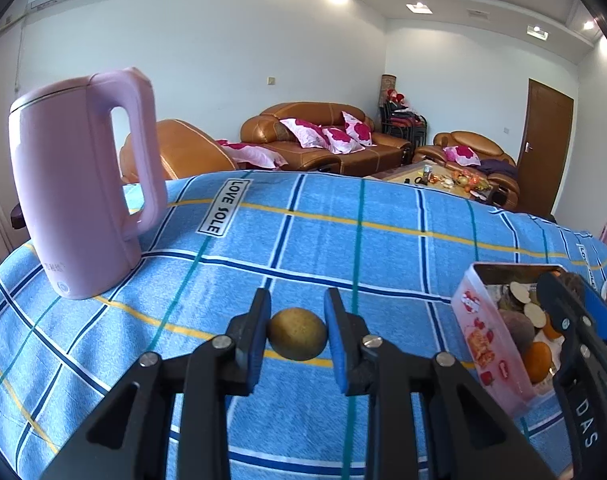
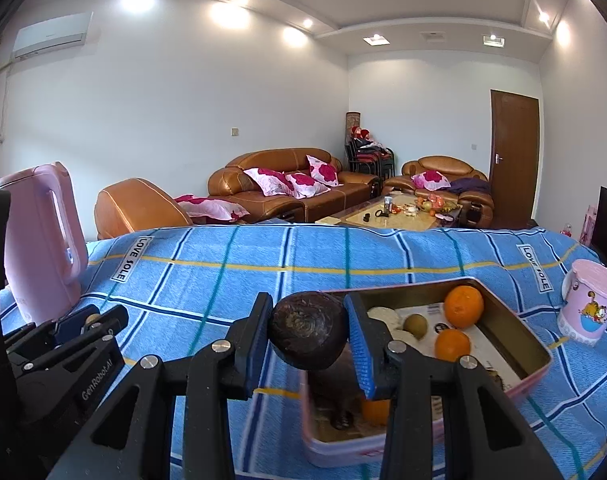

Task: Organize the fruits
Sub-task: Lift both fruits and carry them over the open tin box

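My left gripper [image 1: 298, 314] is shut on a small greenish-brown kiwi-like fruit [image 1: 298, 334], held just above the blue checked cloth [image 1: 323, 240]. Over the near left corner of a pink tin box [image 2: 537, 346], my right gripper [image 2: 308, 307] is shut on a dark brown round fruit [image 2: 307, 330]. Inside the tin lie two oranges [image 2: 463, 306], a small green fruit [image 2: 416, 325] and pale slices [image 2: 379, 314]. The left wrist view shows the same tin [image 1: 479, 340] at the right, with the right gripper [image 1: 571, 292] above it. The left gripper [image 2: 83, 326] appears at the right wrist view's lower left.
A tall pink kettle [image 1: 75, 184] stands on the cloth at the far left. A pink printed cup [image 2: 589, 302] stands right of the tin. The table's far edge [image 2: 303, 228] drops off toward sofas and a coffee table behind.
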The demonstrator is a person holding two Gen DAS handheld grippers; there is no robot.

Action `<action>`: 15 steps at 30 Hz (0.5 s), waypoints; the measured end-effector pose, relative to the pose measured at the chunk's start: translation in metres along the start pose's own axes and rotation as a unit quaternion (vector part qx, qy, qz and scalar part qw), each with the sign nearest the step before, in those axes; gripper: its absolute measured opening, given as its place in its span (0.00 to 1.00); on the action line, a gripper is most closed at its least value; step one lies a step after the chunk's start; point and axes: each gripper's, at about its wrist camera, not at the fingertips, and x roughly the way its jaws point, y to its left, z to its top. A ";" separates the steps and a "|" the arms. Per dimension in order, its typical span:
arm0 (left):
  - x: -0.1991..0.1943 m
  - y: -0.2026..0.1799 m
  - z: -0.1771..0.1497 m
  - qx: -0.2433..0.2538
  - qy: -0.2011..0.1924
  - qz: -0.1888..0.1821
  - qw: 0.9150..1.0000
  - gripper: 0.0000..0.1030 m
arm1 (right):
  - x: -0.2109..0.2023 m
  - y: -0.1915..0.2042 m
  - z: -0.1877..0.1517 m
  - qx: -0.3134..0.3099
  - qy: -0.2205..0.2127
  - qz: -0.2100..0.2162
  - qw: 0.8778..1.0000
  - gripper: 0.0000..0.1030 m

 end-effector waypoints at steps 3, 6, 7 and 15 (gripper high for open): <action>-0.001 -0.008 -0.002 0.004 0.002 -0.005 1.000 0.28 | -0.002 -0.010 0.000 -0.001 0.001 -0.006 1.000 0.38; -0.002 -0.019 -0.003 0.011 0.003 -0.012 1.000 0.28 | -0.002 -0.020 -0.001 -0.002 0.004 -0.009 1.000 0.38; -0.003 -0.022 -0.003 0.013 0.003 -0.013 1.000 0.28 | -0.003 -0.024 -0.001 -0.002 0.004 -0.011 1.000 0.38; -0.005 -0.051 -0.006 0.023 0.009 -0.040 0.999 0.28 | -0.003 -0.057 0.001 -0.013 0.004 -0.036 0.999 0.38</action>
